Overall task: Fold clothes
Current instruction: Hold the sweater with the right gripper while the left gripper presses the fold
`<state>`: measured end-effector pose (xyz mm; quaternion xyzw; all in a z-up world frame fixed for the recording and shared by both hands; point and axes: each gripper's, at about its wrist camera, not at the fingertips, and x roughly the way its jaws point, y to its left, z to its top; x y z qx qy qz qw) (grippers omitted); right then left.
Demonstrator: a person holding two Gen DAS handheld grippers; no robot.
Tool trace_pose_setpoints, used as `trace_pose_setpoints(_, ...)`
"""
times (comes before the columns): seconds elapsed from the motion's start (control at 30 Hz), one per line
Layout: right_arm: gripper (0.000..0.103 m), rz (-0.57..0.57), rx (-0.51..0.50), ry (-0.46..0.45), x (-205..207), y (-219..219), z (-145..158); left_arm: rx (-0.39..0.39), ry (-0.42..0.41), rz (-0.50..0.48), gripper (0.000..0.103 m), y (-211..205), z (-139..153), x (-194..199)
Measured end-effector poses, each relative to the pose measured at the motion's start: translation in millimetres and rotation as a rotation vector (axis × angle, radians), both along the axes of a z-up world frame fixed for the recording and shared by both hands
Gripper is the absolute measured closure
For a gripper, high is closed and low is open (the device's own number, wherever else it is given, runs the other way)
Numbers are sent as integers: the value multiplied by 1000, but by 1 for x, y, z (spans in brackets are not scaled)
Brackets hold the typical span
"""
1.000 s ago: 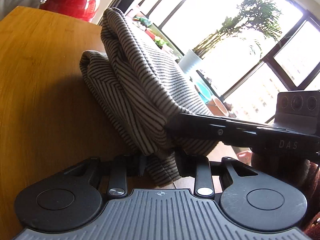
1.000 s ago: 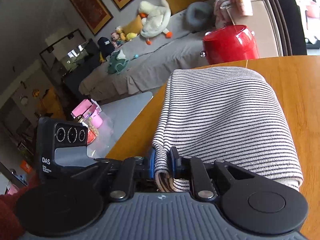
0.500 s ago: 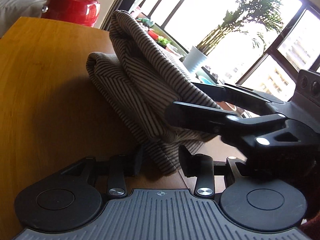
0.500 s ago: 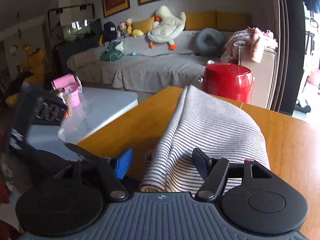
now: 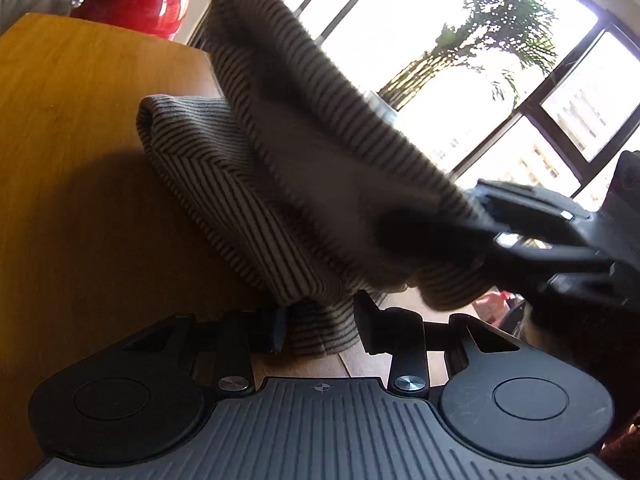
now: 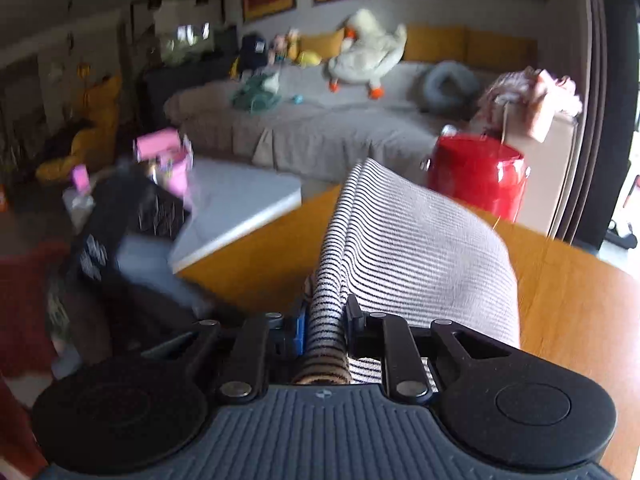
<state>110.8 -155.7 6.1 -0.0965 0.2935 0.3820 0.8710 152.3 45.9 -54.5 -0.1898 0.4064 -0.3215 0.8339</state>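
A grey-and-black striped garment (image 5: 256,184) lies bunched on the wooden table (image 5: 72,152), one fold raised. My left gripper (image 5: 320,330) has its fingers apart with a hanging edge of the garment between them. My right gripper (image 6: 325,326) is shut on a gathered edge of the striped garment (image 6: 404,248) and lifts it off the wooden table (image 6: 576,304). The right gripper also shows blurred in the left wrist view (image 5: 472,220), clamped on the cloth. The left gripper shows blurred at the left of the right wrist view (image 6: 120,240).
A red round stool (image 6: 476,172) stands past the table's far edge, also in the left wrist view (image 5: 132,0). A grey low table (image 6: 236,204) with pink toys is to the left. A sofa with a plush duck (image 6: 364,56) sits behind. Large windows (image 5: 520,80) are to the right.
My right gripper opened, then closed again on the garment edge and lifted it. My left gripper opened and the cloth now hangs loose between its fingers.
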Motion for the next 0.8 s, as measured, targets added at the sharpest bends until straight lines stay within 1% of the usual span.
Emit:
trace_pose_setpoints(0.07,85,-4,3,15,2,1,-9,26,-6,3,67,6,3,-4)
trace_pose_setpoints(0.1,84,-4,8,17,2,1,-12,40,-11,11,63,11,6,-6)
trace_pose_setpoints(0.17,82,3,-20,-12,-2,7,-14,61,-21,51,57,27,13,-9)
trace_pose_setpoints(0.2,80,7,-42,-32,-5,11,-17,63,-27,75,56,35,17,-10)
trace_pose_setpoints(0.27,74,12,-83,-68,-12,20,-24,54,-49,129,55,51,29,-9)
trace_pose_setpoints(0.33,64,12,-117,-114,-22,28,-31,37,-96,180,55,62,48,-8)
trace_pose_setpoints(0.43,52,8,-154,-171,-33,40,-38,-12,-172,182,55,56,74,-1)
trace_pose_setpoints(0.47,52,5,-161,-184,-35,43,-40,-29,-191,171,56,51,80,3)
trace_pose_setpoints(0.53,52,0,-163,-194,-37,46,-40,-26,-200,135,56,31,83,15)
trace_pose_setpoints(0.57,51,0,-150,-186,-37,45,-39,-19,-202,117,57,19,84,22)
trace_pose_setpoints(0.63,46,7,-88,-140,-34,35,-32,49,-180,105,57,2,74,36)
trace_pose_setpoints(0.67,46,14,-38,-102,-31,26,-26,87,-154,110,61,-5,65,43)
trace_pose_setpoints(0.7,46,20,19,-61,-28,15,-19,103,-126,120,68,-6,56,53)
trace_pose_setpoints(0.77,46,1,141,-2,-22,-11,-5,72,-96,135,72,1,48,62)
trace_pose_setpoints(0.8,47,-14,187,14,-19,-23,0,54,-88,140,72,5,46,63)
